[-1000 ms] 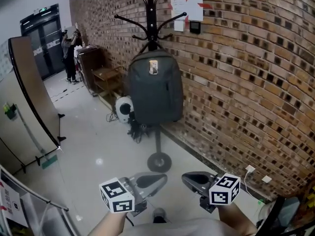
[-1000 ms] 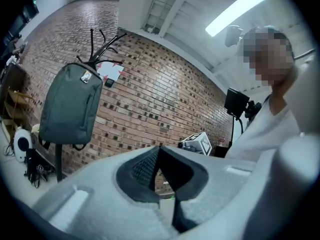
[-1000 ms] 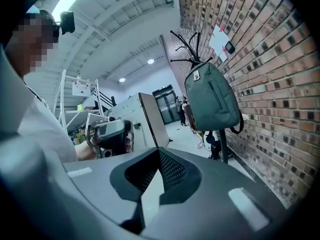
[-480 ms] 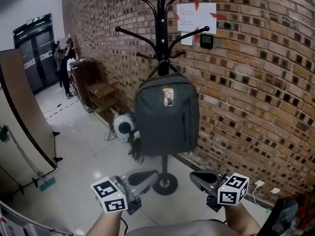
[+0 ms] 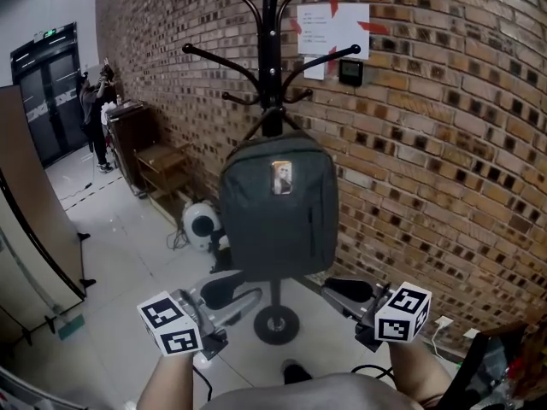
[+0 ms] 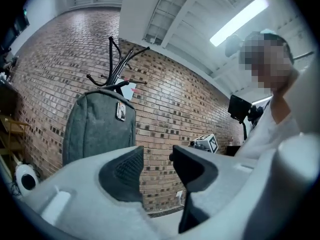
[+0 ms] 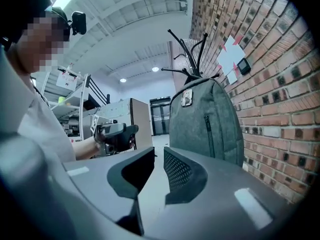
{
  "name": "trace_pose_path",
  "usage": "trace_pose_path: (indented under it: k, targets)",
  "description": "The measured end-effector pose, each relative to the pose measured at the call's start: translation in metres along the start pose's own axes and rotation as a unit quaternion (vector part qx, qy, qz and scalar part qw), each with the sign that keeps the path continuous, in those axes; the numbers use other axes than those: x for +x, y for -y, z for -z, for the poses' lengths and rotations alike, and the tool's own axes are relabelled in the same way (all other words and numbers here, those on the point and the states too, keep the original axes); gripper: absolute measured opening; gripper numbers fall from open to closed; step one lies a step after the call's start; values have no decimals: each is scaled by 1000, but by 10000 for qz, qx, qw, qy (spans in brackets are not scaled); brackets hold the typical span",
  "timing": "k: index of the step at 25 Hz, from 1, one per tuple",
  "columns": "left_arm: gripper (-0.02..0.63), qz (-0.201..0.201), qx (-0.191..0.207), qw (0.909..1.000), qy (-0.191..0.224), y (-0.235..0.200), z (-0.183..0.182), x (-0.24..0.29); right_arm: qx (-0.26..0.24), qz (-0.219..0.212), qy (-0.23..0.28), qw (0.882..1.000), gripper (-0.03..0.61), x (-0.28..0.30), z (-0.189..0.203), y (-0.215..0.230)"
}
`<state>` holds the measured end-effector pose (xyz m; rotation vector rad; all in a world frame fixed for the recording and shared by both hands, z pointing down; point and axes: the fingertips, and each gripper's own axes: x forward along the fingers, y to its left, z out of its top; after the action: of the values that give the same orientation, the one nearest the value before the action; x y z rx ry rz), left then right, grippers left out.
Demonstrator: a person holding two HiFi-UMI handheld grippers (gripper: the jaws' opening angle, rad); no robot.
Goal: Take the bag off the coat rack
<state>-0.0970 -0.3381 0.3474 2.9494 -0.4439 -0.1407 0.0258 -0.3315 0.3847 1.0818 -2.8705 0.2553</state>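
A dark grey backpack (image 5: 278, 207) with a small badge on its front hangs by its top loop from a black coat rack (image 5: 272, 54) in front of a brick wall. Both grippers are held low, just short of the bag's bottom edge and touching nothing. My left gripper (image 5: 229, 295) sits below the bag's left corner, its jaws opening with only air between them (image 6: 157, 154). Under the right corner is my right gripper (image 5: 342, 292), whose jaws are starting to open, showing a narrow empty gap (image 7: 159, 156). The backpack (image 6: 97, 129) (image 7: 205, 124) fills the background of both gripper views.
The rack's round base (image 5: 275, 325) stands on the tiled floor close to the brick wall (image 5: 444, 169). Behind the bag lie a white round appliance (image 5: 202, 225) with cables and wooden furniture (image 5: 158, 156). A brown partition (image 5: 26, 212) stands at left; people stand by the far door (image 5: 92, 118).
The head view has come nearer, so the bag looks larger and sits right above the grippers. The left gripper's jaws have spread apart, and the right's show a slight gap.
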Motion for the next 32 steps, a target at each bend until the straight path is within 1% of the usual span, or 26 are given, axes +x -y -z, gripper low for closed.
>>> trace_pose_path:
  k: [1,4,6,7,8,11,12,13,14,16,19,21,22,24,26,29,32]
  targets:
    - [190,-82,46,10000,7,-9,-5,1,-55,-3,29,10000,60,3,-6,7]
    - [226,-352,150,9992,67,-39,-23,3,-165,13,227,9996,104,10,-29,31]
    - [252,-612,295,9976,131,-62,-36,3,-221,-39,382,9990,118,18,-45,45]
    - [264,-728,371,9965,147,-74,-43,3,-271,-93,427,9987,138,24,-52,51]
    - [278,-808,424,9957,156,-86,-49,4,-342,-140,457,9983,170,30,-59,58]
    - [311,-868,499,9949,157,-116,-70,11,-589,-131,603,9964,208,44,-85,82]
    - [324,-866,549,9946,126,-125,-77,14,-680,-111,664,9954,231,47,-96,90]
    - [336,-874,623,9942,77,-135,-83,17,-785,-87,730,9942,274,49,-109,98]
    - [353,-889,700,9936,21,-144,-89,20,-904,-63,794,9927,299,51,-121,105]
    - [373,-891,771,9930,-62,-163,-99,25,-1158,-24,868,9895,316,54,-144,119]
    - [400,-787,769,9939,-99,-185,-112,34,-1475,4,823,9856,363,63,-168,145]
    - [413,-695,853,9937,-198,-199,-115,42,-1541,-108,730,9853,414,74,-176,162]
    - [431,-611,881,9938,-281,-205,-115,46,-1526,-202,694,9856,441,80,-179,169]
    - [471,-396,870,9943,-465,-214,-111,55,-1424,-419,651,9868,478,91,-183,180]
    - [494,-231,848,9939,-671,-221,-105,63,-1225,-758,611,9877,506,100,-182,186]
    - [500,-12,789,9933,-845,-228,-99,73,-875,-1350,596,9852,540,109,-179,188]
    - [508,283,676,9937,-845,-228,-95,77,-641,-1728,624,9809,565,114,-176,188]
